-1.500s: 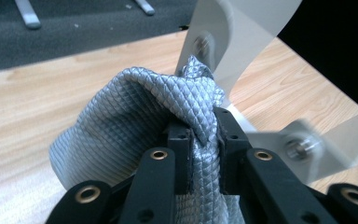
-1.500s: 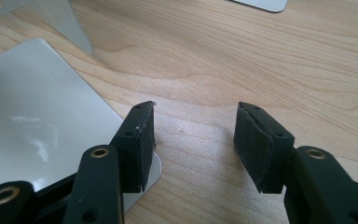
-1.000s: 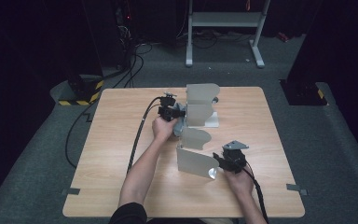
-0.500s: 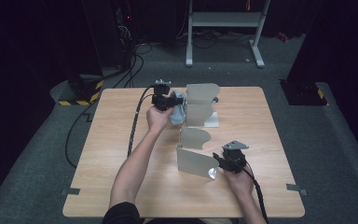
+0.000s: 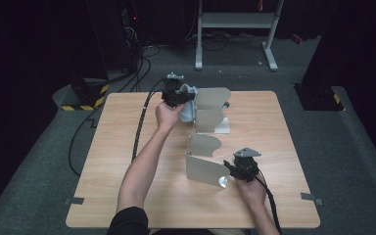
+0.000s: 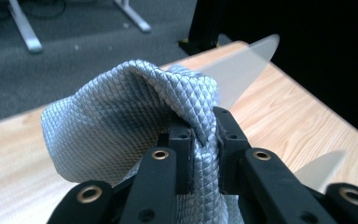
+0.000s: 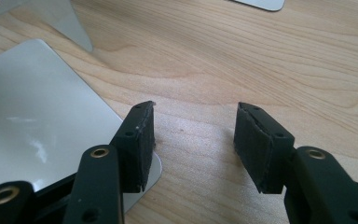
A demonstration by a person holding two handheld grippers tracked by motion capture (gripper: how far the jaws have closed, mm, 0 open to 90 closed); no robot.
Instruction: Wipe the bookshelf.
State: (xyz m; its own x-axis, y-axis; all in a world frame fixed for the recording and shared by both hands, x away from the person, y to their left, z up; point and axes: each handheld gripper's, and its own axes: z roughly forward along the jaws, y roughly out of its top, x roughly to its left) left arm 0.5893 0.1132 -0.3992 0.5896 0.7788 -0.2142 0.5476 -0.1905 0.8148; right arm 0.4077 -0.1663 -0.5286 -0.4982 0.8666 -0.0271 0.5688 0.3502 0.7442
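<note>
Your left gripper [image 6: 200, 140] has its jaws pinched hard on a fold of grey quilted cloth [image 6: 121, 126], and the rest of the cloth bunches up over the jaws, so what lies past it is mostly hidden. In the high view that cloth [image 5: 188, 105] hangs in the air by the far metal bookend [image 5: 210, 110], blocking its left edge; whether cloth and metal touch is hard to tell. Your right gripper [image 7: 193, 140] has its jaws spread with nothing between the pads, just bare desk [image 7: 261, 60]. Its left jaw sits over the rounded corner of the near bookend's base plate [image 7: 37, 116], touching or just above, you can't say. From above, your right hand [image 5: 247, 178] covers that corner, and the bookend's upright [image 5: 205, 169] stands side-on, its shape cut short.
</note>
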